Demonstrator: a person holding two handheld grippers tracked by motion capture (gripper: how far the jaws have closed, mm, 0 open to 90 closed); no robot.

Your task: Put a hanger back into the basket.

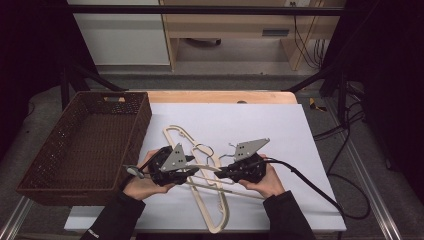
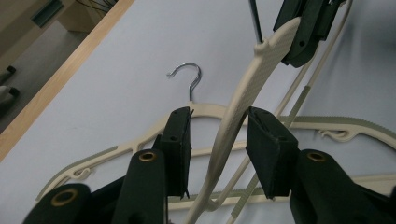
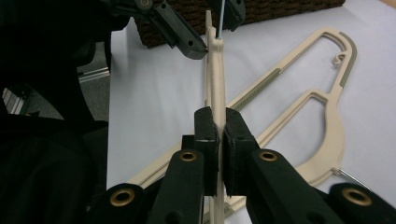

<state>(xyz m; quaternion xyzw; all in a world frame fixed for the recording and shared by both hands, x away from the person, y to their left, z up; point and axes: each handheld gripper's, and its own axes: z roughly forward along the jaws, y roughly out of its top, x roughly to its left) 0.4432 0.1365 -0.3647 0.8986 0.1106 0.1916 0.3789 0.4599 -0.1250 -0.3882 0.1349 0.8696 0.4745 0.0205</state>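
White sheeting covers your tabletop (image 1: 300, 150), and a wooden strip shows along its far edge. At the left edge stands a brown wicker basket (image 1: 90, 145). Cream hangers lie in a loose pile near the front edge, in the middle of the tabletop.

Your right claw (image 1: 223, 172) is closed tight on the lifted hanger (image 2: 243, 100); in the right gripper view both pads press the thin cream bar from two sides. Your left claw (image 1: 192, 172) stands half wide around the same hanger. In the left gripper view the bar passes between the pads without touching them. This hanger is raised a little above the pile, between your two hands.

Another hanger (image 2: 327, 123) lies flat on the sheet under it, and its metal hook (image 2: 189, 77) points to the far edge.
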